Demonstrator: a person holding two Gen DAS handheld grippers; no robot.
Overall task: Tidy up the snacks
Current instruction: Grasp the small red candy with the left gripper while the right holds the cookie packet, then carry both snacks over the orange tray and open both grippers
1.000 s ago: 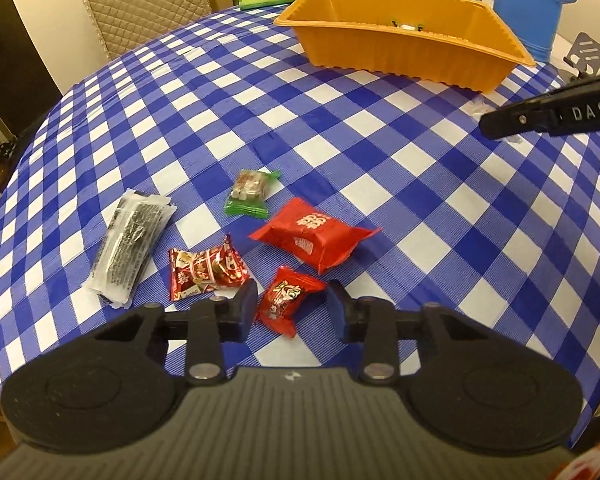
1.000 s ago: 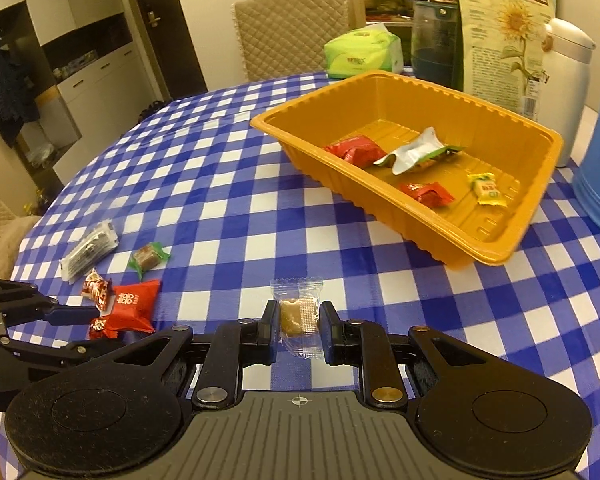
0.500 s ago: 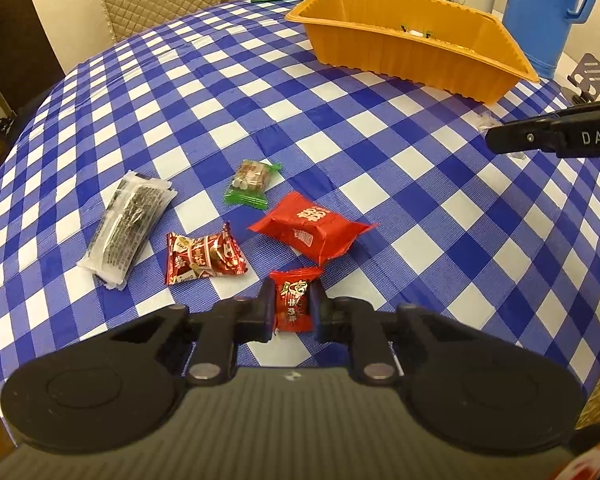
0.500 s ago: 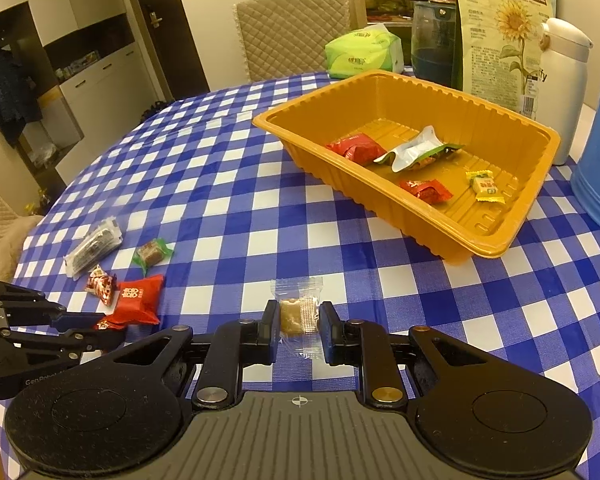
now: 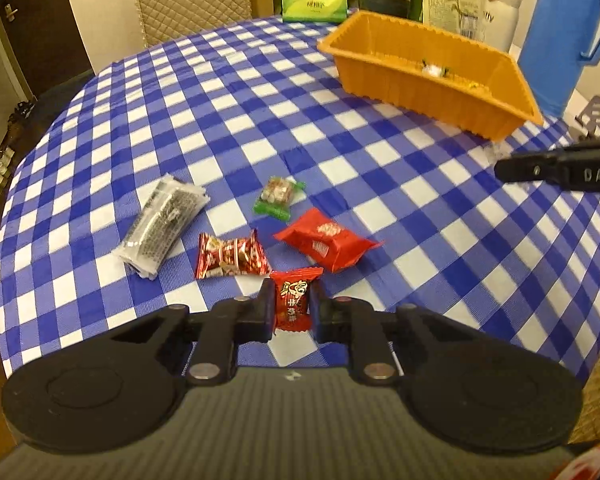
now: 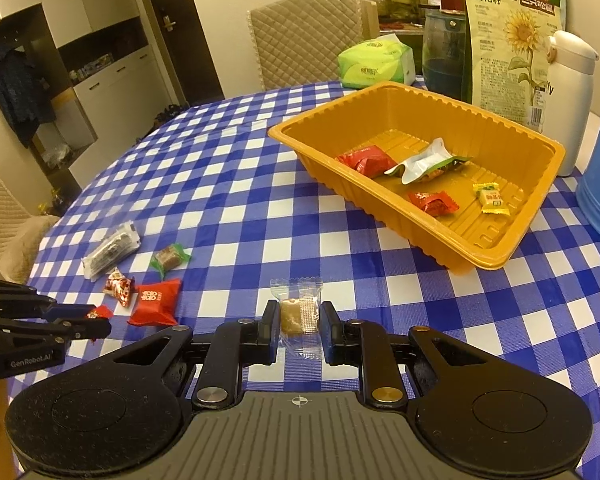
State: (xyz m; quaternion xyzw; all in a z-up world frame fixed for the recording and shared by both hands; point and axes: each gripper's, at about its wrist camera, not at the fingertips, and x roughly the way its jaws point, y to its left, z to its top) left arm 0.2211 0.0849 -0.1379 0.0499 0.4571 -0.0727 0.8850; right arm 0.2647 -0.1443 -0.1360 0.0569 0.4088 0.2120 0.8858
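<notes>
Left gripper (image 5: 292, 306) pinches a light, crinkly red candy (image 5: 293, 300) mid-body; right gripper (image 6: 299, 326) likewise clamps the slippery clear-wrapped sweet (image 6: 298, 312).

The tablecloth (image 6: 228, 184) has blue and white squares. The tray (image 6: 512, 240) is orange. One candy (image 5: 293, 303) is red, one snack (image 5: 278, 196) has green ends, and the jug (image 5: 560, 32) is blue.

Our right claw (image 6: 299, 322) grips a clear-wrapped candy (image 6: 298, 312) above the checkered tabletop (image 6: 228, 184). Far right we see the orange tray (image 6: 500, 256) holding four snacks; near left, our left claw (image 6: 96, 322) pinches a red candy (image 6: 99, 313).
</notes>
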